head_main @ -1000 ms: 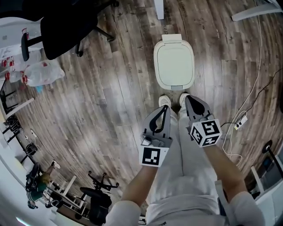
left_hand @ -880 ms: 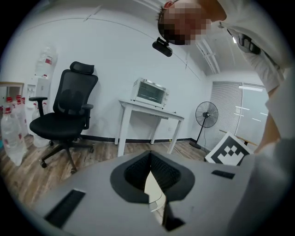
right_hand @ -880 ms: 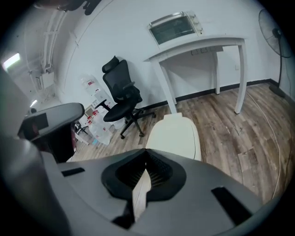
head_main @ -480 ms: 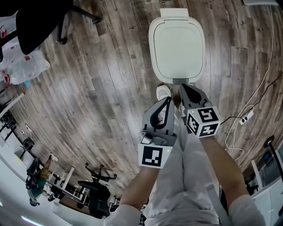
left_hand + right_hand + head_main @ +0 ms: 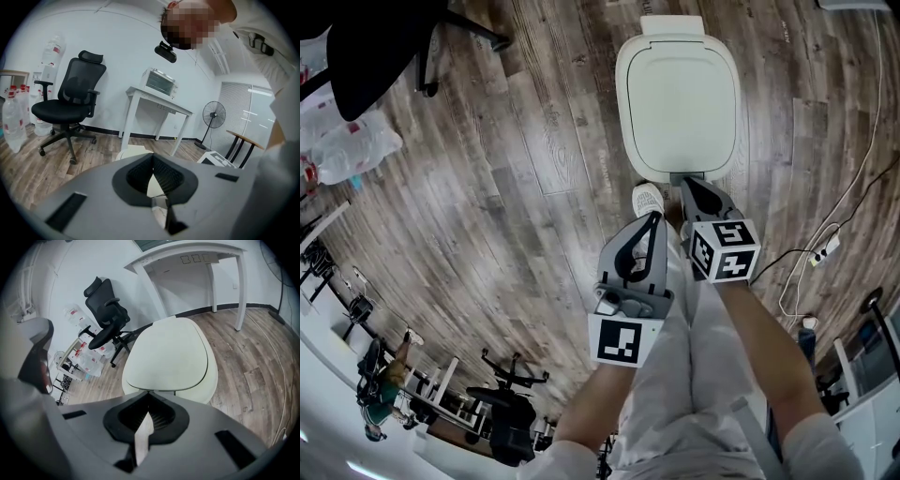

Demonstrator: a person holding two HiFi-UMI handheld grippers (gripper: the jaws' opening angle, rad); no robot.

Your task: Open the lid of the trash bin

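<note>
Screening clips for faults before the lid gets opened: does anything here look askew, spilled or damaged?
Nothing stands out. The trash bin stands upright, its lid shut and level. The left gripper and right gripper are both shut and empty, the right one pointing at the lid's front edge.

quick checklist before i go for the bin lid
1. Lid shut, nothing lying on it: ok.
2. Right gripper lined up with the lid's front edge: ok.
3. Right gripper touching that edge: cannot tell.
4. Right gripper empty, jaws together: ok.
5. Left gripper empty, jaws together, short of the bin: ok.
</note>
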